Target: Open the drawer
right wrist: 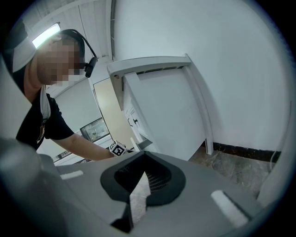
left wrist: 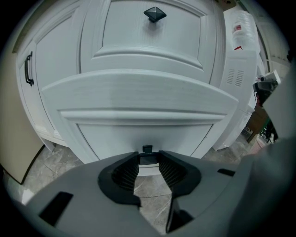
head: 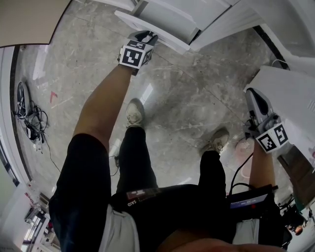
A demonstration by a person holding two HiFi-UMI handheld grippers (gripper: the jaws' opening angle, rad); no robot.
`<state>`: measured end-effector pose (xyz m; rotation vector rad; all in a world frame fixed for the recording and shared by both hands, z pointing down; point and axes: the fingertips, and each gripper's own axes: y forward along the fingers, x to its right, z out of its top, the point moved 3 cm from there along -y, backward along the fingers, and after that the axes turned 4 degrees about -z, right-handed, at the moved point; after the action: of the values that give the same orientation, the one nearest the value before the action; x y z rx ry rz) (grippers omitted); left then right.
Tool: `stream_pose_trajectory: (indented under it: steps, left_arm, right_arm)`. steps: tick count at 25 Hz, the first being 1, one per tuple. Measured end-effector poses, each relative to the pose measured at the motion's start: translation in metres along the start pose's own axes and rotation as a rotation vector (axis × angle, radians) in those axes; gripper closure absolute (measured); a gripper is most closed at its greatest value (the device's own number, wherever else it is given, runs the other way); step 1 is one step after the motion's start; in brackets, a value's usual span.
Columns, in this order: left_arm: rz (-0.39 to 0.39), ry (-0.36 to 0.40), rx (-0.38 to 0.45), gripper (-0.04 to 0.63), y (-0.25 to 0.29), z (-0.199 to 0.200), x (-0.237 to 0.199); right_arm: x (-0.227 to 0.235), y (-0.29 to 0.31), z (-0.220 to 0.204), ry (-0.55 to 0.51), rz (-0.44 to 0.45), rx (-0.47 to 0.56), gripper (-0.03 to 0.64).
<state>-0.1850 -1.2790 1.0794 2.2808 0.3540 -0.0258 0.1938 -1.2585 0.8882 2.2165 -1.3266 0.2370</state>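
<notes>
The white drawer stands pulled out from the cabinet; in the left gripper view its front juts toward me. Its small dark knob sits between the ribbed pads of my left gripper, which is shut on it. In the head view the left gripper reaches the drawer front at the top of the picture. My right gripper hangs at the right beside a white cabinet, away from the drawer. Seen from its own camera, the right gripper is shut and holds nothing.
Above the pulled drawer is another drawer with a diamond knob. A cupboard door with a black handle is to the left and a white appliance to the right. Cables lie on the grey floor at left. A white side cabinet stands close on the right.
</notes>
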Motion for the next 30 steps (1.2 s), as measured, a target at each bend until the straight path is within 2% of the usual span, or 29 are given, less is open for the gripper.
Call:
stream_pose_trajectory:
  steps: [30]
  left_arm:
    - [0.000, -0.010, -0.002, 0.459, -0.037, -0.041, 0.003]
  right_arm:
    - [-0.019, 0.005, -0.005, -0.032, 0.028, -0.015, 0.620]
